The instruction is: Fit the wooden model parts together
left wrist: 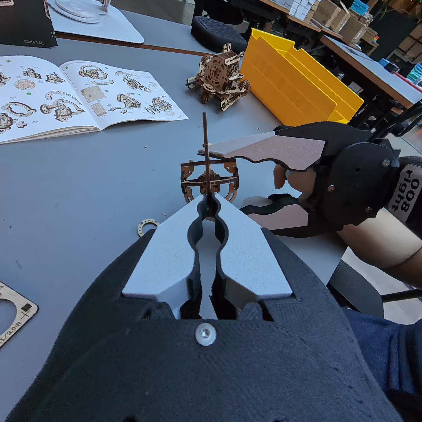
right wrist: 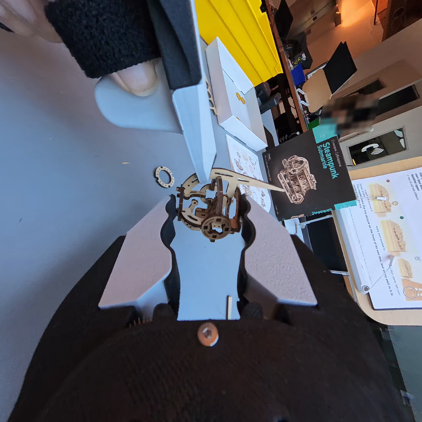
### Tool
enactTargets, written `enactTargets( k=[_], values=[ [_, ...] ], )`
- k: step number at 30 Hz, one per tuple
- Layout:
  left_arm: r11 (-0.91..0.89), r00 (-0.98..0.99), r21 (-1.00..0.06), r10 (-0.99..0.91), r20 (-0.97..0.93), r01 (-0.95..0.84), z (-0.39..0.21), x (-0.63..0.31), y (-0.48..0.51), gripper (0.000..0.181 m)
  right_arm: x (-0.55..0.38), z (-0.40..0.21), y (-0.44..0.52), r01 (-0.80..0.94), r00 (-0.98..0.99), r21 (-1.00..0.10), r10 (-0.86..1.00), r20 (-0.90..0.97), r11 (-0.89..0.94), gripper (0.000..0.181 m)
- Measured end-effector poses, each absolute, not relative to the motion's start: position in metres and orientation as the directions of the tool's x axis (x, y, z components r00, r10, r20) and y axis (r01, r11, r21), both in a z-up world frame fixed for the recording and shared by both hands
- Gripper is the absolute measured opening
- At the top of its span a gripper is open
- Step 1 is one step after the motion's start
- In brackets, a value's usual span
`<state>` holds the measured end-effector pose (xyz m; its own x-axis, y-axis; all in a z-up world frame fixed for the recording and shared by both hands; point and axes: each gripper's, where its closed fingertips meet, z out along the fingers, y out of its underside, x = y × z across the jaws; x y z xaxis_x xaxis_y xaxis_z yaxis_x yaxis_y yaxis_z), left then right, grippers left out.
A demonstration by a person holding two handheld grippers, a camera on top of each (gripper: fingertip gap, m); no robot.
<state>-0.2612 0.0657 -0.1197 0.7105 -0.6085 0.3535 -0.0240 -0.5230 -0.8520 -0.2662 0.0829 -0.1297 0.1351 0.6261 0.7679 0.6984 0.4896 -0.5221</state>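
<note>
My left gripper [left wrist: 209, 201] is shut on a thin flat wooden part [left wrist: 206, 146], seen edge-on and upright in the left wrist view. In the right wrist view the same part [right wrist: 246, 182] is a pale strip with a pointed end, held against the top of a small cage-like wooden sub-assembly [right wrist: 210, 217]. My right gripper [right wrist: 208, 203] is turned on its side and shut on that sub-assembly [left wrist: 210, 180], one finger above and one below. The left gripper's white finger [right wrist: 201, 148] comes down from above.
On the grey table [left wrist: 114, 182] lie an open instruction booklet [left wrist: 91, 96], a built wooden model [left wrist: 217, 77], a yellow bin [left wrist: 296, 80], a loose wooden ring [right wrist: 164, 177], a cut-out wooden sheet [left wrist: 13, 315], a black kit box [right wrist: 308, 178] and a white box [right wrist: 233, 96]. The grippers are tip to tip, or close to it. From the right gripper's tips to the built wooden model [left wrist: 217, 77] is close to 25 cm.
</note>
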Motion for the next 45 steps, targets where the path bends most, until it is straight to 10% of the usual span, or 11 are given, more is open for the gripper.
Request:
enactTargets(
  k=[24,35,45],
  values=[
    [-0.528,0.710,-0.848,-0.611,0.350,-0.036,-0.123,-0.259,0.066,0.000,-0.263,-0.133,0.084,0.732,0.120,-0.486,0.612,0.781,0.478,0.053],
    [-0.552,0.623,-0.821,-0.595,0.508,0.142,-0.104,-0.275,0.070,0.000,-0.265,-0.104,0.075,0.534,0.224,-0.677,0.687,0.691,0.506,0.072],
    [-0.714,0.176,-0.574,-0.555,0.813,0.401,-0.075,-0.281,0.054,0.000,-0.263,-0.077,0.058,0.263,0.218,-0.869,0.852,0.477,0.420,0.074]
  ],
)
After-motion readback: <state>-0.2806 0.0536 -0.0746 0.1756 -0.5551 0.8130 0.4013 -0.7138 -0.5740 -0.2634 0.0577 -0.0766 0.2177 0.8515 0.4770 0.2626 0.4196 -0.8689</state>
